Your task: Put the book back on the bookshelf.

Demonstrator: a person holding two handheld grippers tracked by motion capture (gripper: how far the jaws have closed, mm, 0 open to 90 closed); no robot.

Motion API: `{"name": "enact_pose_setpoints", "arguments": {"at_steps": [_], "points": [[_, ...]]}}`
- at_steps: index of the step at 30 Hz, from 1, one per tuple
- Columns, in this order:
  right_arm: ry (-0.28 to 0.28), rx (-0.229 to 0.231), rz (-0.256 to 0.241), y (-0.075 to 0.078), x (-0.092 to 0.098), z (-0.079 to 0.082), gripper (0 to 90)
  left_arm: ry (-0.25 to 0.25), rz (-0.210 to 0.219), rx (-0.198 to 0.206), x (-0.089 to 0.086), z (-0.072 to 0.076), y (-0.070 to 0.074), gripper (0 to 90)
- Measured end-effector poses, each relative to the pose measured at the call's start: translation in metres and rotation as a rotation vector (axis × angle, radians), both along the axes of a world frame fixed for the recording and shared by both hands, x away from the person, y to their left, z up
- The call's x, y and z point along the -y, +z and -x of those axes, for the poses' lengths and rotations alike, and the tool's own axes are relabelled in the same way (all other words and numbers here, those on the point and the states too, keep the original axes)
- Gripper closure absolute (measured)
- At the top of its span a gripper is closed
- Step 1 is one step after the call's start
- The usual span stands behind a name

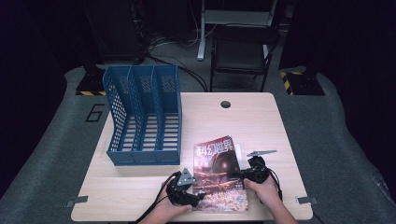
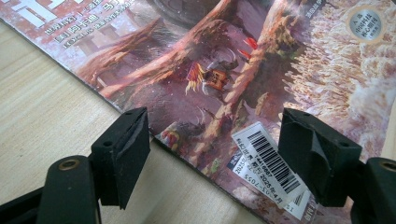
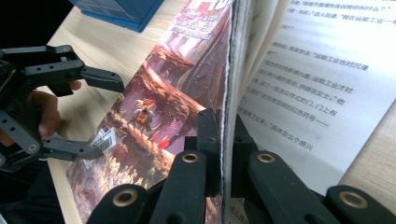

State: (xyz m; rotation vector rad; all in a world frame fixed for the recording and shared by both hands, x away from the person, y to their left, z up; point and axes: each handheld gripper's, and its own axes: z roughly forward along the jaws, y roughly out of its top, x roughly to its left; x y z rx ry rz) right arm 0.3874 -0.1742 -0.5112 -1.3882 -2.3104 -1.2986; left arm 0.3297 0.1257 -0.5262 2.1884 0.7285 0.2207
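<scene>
The magazine [image 1: 220, 175] lies flat on the near part of the counter [image 1: 140, 186], its long axis running roughly from 12 to 6 o'clock with the title end tilted a little toward 11, and the blue file rack [image 1: 142, 114] stands well apart from it at about 10 o'clock. The right claw [image 3: 224, 140] is clamped on the magazine's right-hand edge, at 3 o'clock of the cover; in the right gripper view the front cover and some pages are pinched between its jaws and raised off the printed page below. The left claw [image 2: 215, 144] is spread wide at the magazine's near left corner, about 7 o'clock of the cover, one jaw over bare counter and the other over the barcode sticker [image 2: 271, 163], gripping nothing. What matters next, I judge, is that the rack's slots lie up and left: the left claw is the nearer one, and the magazine must be stood on edge before it will fit.
</scene>
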Motion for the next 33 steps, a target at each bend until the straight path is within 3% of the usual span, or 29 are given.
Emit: {"name": "enact_pose_setpoints", "arguments": {"at_steps": [4, 5, 7, 8, 15, 26, 33], "points": [[0.0, 0.01, -0.013, 0.001, 0.0, 0.002, 88.1, -0.006, -0.001, -0.004, 0.0, -0.001, 0.0, 25.1], [0.008, 0.044, -0.01, 0.001, 0.0, 0.002, 88.1, -0.005, 0.003, -0.008, 0.0, -0.001, 0.0, 25.3], [0.002, 0.038, -0.026, 0.002, 0.0, 0.004, 88.1, -0.009, -0.002, -0.018, -0.001, -0.001, 0.001, 25.7], [0.004, 0.058, -0.028, 0.002, 0.0, 0.004, 88.2, -0.003, -0.003, -0.012, -0.001, -0.001, 0.001, 25.9], [-0.02, 0.063, -0.081, 0.003, 0.002, 0.007, 88.3, 0.005, -0.011, -0.026, -0.002, -0.005, 0.004, 30.4], [-0.036, 0.116, -0.13, 0.01, 0.004, 0.016, 88.4, 0.052, 0.017, -0.034, -0.006, -0.012, 0.009, 29.8], [-0.037, 0.158, -0.157, 0.015, 0.006, 0.023, 88.3, 0.099, 0.052, -0.047, -0.007, -0.026, 0.019, 30.0]]}}
